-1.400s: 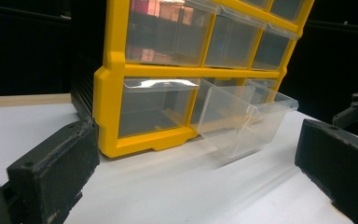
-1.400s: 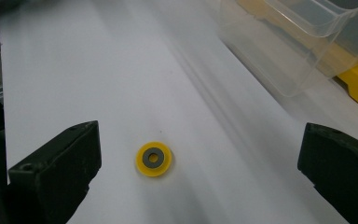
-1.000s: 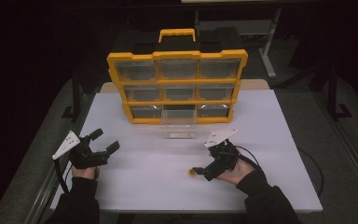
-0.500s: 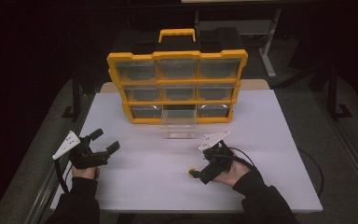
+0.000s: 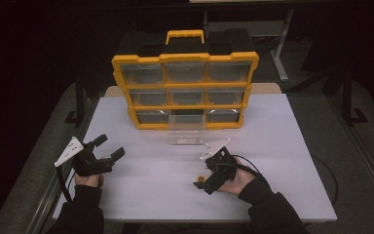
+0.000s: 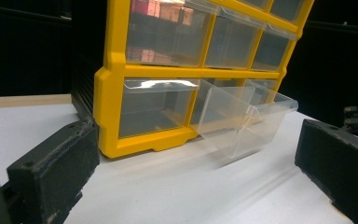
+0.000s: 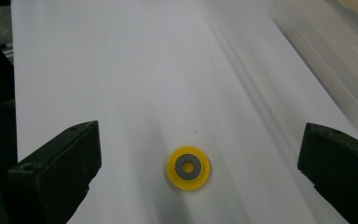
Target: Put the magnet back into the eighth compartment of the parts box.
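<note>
A small yellow disc with a grey centre (image 7: 188,168) lies flat on the white table (image 5: 282,146), near the front and right of the middle (image 5: 200,178). My right gripper (image 7: 200,142) is open and low over it, a jaw on each side and neither touching. It points toward the table's front left (image 5: 202,179). My left gripper (image 5: 110,146) rests open and empty at the table's left, aimed at the yellow drawer cabinet (image 6: 112,98). A clear drawer (image 6: 242,121) is pulled out of the cabinet's bottom row onto the table (image 5: 186,134).
The yellow cabinet (image 5: 185,90) with clear drawers stands at the back centre with a carry handle (image 5: 185,35) on top. The pulled-out drawer's edge (image 7: 326,51) lies beyond the right gripper. Cables trail from both grippers. Dark floor surrounds the table.
My right gripper has moved toward the front left and lowered over the yellow disc, which now lies between its jaws. The left gripper has stayed put.
</note>
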A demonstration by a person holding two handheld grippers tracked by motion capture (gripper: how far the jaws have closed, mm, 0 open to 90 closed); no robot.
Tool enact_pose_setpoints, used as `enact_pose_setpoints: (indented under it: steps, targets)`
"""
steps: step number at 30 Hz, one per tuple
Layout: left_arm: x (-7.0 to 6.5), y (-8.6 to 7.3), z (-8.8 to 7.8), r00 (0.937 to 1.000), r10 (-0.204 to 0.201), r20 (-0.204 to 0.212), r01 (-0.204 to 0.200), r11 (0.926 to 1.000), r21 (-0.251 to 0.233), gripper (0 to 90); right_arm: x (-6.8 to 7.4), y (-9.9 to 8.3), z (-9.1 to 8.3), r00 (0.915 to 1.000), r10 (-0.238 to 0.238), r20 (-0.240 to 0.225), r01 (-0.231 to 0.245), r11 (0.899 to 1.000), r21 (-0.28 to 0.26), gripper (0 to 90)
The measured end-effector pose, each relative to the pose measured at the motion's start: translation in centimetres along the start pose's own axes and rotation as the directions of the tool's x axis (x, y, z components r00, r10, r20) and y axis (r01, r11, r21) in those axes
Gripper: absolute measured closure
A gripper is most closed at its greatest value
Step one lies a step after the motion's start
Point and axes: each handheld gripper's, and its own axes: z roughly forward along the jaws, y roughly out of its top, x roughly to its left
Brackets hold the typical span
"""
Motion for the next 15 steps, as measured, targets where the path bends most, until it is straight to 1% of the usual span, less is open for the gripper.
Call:
enact_pose_setpoints:
  steps: [6,15]
  targets:
    - [0.0,0.0,0.0,1.0000,0.000,0.000,0.000,1.0000,-0.001,0.0,0.3,0.0,0.9,0.9997,-0.023,0.001,0.023,0.999,0.049,0.0]
    - [0.0,0.0,0.0,1.0000,-0.001,0.002,0.001,1.0000,-0.002,0.0,0.5,0.2,1.5,0.9993,-0.036,-0.009,0.037,0.996,0.075,0.0]
